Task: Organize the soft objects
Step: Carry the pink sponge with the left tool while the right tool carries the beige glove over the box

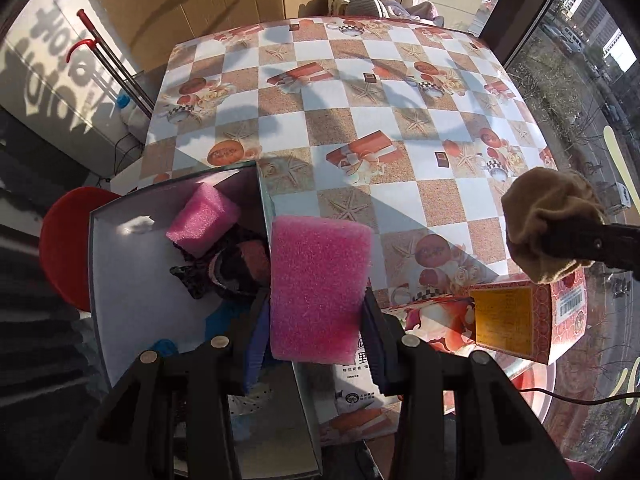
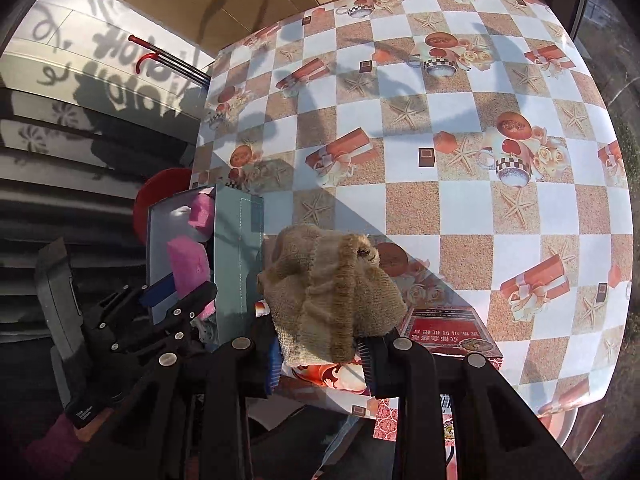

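Note:
My left gripper [image 1: 316, 312] is shut on a pink foam block [image 1: 318, 284], held up over the right wall of an open grey box [image 1: 120, 280]. Inside that box lie another pink foam block [image 1: 202, 218] and dark patterned fabric [image 1: 228, 268]. My right gripper [image 2: 320, 344] is shut on a bunched tan knitted cloth [image 2: 328, 292], lifted above the checkered table [image 2: 440, 200]. The left wrist view shows that tan cloth [image 1: 548, 220] at the right, above a red printed carton [image 1: 528, 316]. The right wrist view shows the left gripper [image 2: 176, 296] with its pink block [image 2: 188, 268] beside the grey box [image 2: 236, 264].
The red printed carton [image 2: 444, 328] lies near the table's front edge under the right gripper. A red stool [image 1: 64, 248] stands left of the grey box. Clothes and a shoe [image 1: 364, 2] sit past the table's far edge. Cardboard [image 1: 200, 0] leans behind the table.

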Demonstrator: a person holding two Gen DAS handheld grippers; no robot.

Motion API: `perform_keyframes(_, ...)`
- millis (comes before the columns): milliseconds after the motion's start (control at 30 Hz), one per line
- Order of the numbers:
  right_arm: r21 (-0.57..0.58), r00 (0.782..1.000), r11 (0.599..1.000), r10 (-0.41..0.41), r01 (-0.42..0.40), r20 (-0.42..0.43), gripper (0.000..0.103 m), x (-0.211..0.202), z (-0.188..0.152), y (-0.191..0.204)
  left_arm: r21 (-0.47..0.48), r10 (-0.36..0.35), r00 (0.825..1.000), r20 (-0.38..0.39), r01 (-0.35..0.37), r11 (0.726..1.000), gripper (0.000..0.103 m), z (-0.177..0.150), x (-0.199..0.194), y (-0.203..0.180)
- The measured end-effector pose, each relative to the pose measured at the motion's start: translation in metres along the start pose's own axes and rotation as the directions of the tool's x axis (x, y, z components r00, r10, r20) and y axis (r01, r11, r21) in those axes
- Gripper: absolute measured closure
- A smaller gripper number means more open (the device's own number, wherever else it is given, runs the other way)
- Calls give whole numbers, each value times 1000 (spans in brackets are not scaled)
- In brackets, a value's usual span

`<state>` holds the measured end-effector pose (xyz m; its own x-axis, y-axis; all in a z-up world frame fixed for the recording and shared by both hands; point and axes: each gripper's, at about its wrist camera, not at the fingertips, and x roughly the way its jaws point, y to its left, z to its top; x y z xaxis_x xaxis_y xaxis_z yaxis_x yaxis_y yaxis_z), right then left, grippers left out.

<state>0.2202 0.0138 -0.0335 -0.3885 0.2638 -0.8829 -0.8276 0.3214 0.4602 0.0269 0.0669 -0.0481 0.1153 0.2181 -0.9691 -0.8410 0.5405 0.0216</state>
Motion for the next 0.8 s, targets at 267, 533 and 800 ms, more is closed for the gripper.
perform_keyframes(267,-157,999,987,-23,17,-34,70,37,-14,91,-101,45,999,30,-41,994,57,-46,-16,58)
perform_keyframes(533,-313,995,950,-50,21,-83,70,70,-25,163,-216,57,998,32,-48,975,57,-81,-22,98)
perform_keyframes(800,-391,984,918,-126,68,-124,70,90,-28,190,-265,55,996,64,-36,964,57,-95,-21,105)
